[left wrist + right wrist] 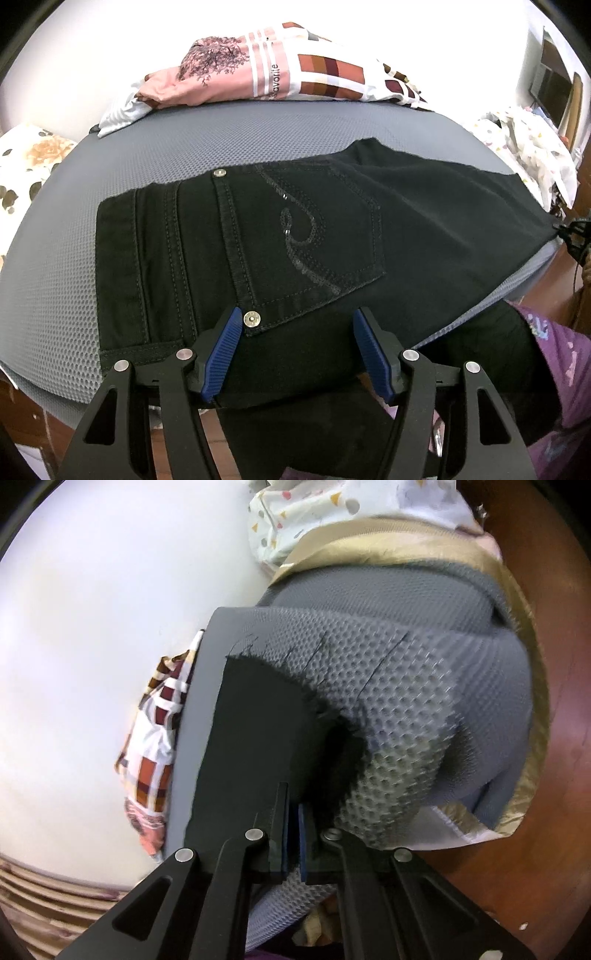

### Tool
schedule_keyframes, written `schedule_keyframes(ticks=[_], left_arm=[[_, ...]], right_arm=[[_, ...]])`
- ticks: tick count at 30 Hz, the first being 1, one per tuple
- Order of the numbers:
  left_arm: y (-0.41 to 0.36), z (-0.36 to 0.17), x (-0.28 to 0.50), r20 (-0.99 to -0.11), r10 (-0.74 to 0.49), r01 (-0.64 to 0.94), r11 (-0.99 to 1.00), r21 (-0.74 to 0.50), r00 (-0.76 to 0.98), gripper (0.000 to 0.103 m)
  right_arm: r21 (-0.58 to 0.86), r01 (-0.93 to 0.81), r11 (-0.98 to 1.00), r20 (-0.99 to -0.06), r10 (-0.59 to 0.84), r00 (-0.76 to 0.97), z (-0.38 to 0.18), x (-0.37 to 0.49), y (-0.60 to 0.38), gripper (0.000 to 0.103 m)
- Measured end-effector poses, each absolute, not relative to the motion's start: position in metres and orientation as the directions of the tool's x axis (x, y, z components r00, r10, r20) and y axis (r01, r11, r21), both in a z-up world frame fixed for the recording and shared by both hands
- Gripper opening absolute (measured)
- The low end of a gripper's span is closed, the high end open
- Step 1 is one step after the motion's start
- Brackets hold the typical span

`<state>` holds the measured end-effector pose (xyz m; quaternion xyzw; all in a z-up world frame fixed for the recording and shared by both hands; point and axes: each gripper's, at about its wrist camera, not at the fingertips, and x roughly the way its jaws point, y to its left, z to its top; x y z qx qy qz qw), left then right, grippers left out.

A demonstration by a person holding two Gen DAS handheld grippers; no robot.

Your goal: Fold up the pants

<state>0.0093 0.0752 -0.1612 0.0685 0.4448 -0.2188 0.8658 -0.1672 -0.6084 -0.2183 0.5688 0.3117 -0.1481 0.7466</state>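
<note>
1. My left gripper [297, 325] hovered with its blue-padded fingers [221, 356] spread wide apart, nothing between them, over the near edge of the black pants [258, 236].
2. The pants lay flat on the grey mesh mattress [55, 280] straight ahead of that gripper, waistband off to its left, legs running away to its right. A sequined back pocket [317, 236] faced up just beyond the fingertips, and a metal rivet [252, 318] sat right beside the left pad.
3. Part of the black cloth hung over the mattress's near edge, below the left gripper.
4. My right gripper [294, 812] was pinched together on the frayed hem [266, 701] of a pant leg, the blue pads nearly meeting with dark fabric caught between them.
5. That leg stretched forward from the right gripper along the mattress top, the mesh side bulging to its right.
6. A patterned pillow [258, 74] rested at the mattress's far side, well beyond the left gripper.
7. A confetti-print cloth [314, 513] lay far ahead of the right gripper.
</note>
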Motion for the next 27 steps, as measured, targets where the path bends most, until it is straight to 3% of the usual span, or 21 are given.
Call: schedule_keyframes(ticks=[4, 7, 10, 13, 17, 21, 27], left_arm=[[0.076, -0.134, 0.005, -0.752, -0.334, 0.437, 0.897, -0.069, 0.567, 0.064], [0.083, -0.114, 0.005, -0.719, -0.330, 0.408, 0.910, -0.070, 0.612, 0.065], [0.100, -0.104, 0.013, -0.711, -0.304, 0.340, 0.935, -0.097, 0.634, 0.069], [0.126, -0.102, 0.019, -0.717, -0.292, 0.256, 0.953, -0.161, 0.633, 0.069], [0.162, -0.109, 0.019, -0.738, -0.267, 0.143, 0.963, -0.229, 0.620, 0.069], [0.187, -0.121, 0.018, -0.773, -0.225, 0.058, 0.970, -0.238, 0.593, 0.069], [0.205, -0.132, 0.014, -0.806, -0.181, -0.001, 0.975, -0.220, 0.564, 0.069]], right_arm=[[0.665, 0.672, 0.324, -0.716, 0.024, 0.697, -0.194, -0.178, -0.607, 0.010], [0.700, 0.607, 0.377, -0.661, 0.021, 0.750, -0.164, -0.172, -0.598, 0.011], [0.764, 0.454, 0.457, -0.571, 0.152, 0.807, -0.138, -0.140, -0.570, 0.016], [0.734, 0.338, 0.589, -0.579, 0.282, 0.765, -0.123, -0.097, -0.524, 0.028], [0.701, 0.105, 0.705, -0.595, 0.498, 0.631, -0.119, -0.041, -0.428, 0.028], [0.709, -0.063, 0.703, -0.600, 0.648, 0.469, -0.134, -0.003, -0.337, 0.028], [0.628, -0.207, 0.751, -0.691, 0.659, 0.296, -0.156, 0.027, -0.239, 0.028]])
